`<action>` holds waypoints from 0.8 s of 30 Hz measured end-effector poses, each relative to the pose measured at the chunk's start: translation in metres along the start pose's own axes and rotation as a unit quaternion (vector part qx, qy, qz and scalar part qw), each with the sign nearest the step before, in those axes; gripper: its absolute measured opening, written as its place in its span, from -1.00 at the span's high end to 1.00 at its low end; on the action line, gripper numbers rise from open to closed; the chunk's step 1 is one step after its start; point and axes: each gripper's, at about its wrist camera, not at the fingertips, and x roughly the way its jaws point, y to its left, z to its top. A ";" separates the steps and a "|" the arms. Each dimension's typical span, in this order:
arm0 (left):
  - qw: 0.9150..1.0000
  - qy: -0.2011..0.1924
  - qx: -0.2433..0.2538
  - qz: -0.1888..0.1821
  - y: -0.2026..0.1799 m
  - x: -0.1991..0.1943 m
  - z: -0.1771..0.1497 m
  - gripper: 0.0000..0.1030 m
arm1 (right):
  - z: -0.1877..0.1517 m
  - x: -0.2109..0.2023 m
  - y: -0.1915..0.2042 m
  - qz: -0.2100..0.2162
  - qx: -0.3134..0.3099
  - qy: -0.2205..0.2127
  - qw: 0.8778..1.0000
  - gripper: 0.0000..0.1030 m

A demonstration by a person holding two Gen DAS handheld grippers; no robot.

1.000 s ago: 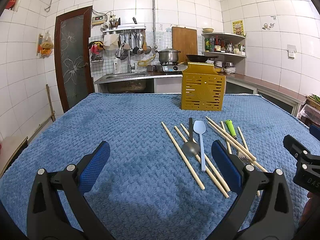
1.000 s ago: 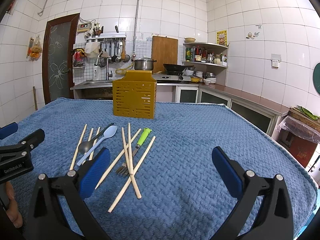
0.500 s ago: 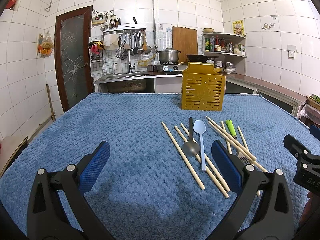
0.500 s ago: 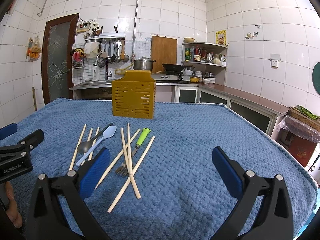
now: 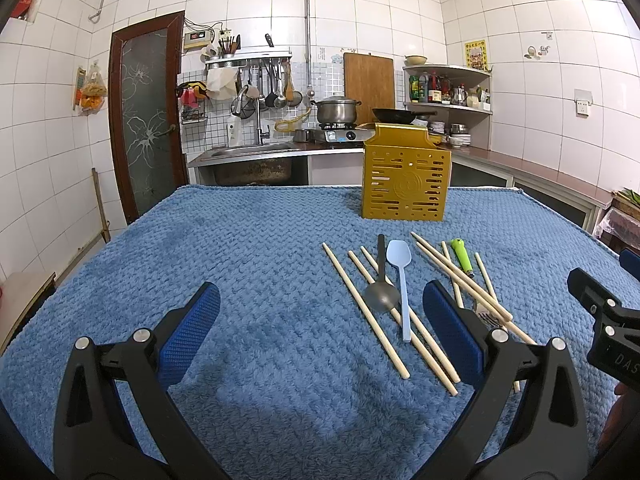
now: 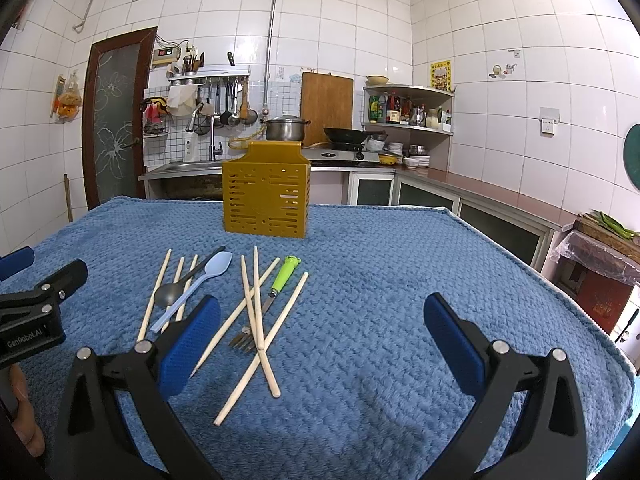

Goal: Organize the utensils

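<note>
A yellow slotted utensil holder (image 5: 405,179) (image 6: 266,196) stands upright at the far side of the blue cloth. In front of it lie several wooden chopsticks (image 5: 364,306) (image 6: 250,304), a light blue spoon (image 5: 401,280) (image 6: 200,280), a dark grey spoon (image 5: 381,292) (image 6: 172,290) and a green-handled fork (image 5: 463,258) (image 6: 276,286). My left gripper (image 5: 320,332) is open and empty, low over the cloth left of the pile. My right gripper (image 6: 320,336) is open and empty, right of the pile.
The blue textured cloth (image 5: 200,240) covers the whole table. Behind it are a sink counter (image 5: 256,152), a stove with a pot (image 5: 338,110) and wok, and a corner shelf (image 6: 408,112). The table's right edge (image 6: 580,312) drops toward a crate.
</note>
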 end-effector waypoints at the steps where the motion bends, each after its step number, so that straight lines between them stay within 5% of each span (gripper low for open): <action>1: 1.000 0.000 0.000 0.000 0.000 0.000 0.000 -0.90 | 0.000 0.000 0.001 0.000 0.000 0.000 1.000 -0.93; 24: 1.000 0.001 0.000 0.000 -0.001 0.000 -0.001 -0.90 | -0.001 0.000 -0.002 -0.002 0.000 -0.001 1.000 -0.93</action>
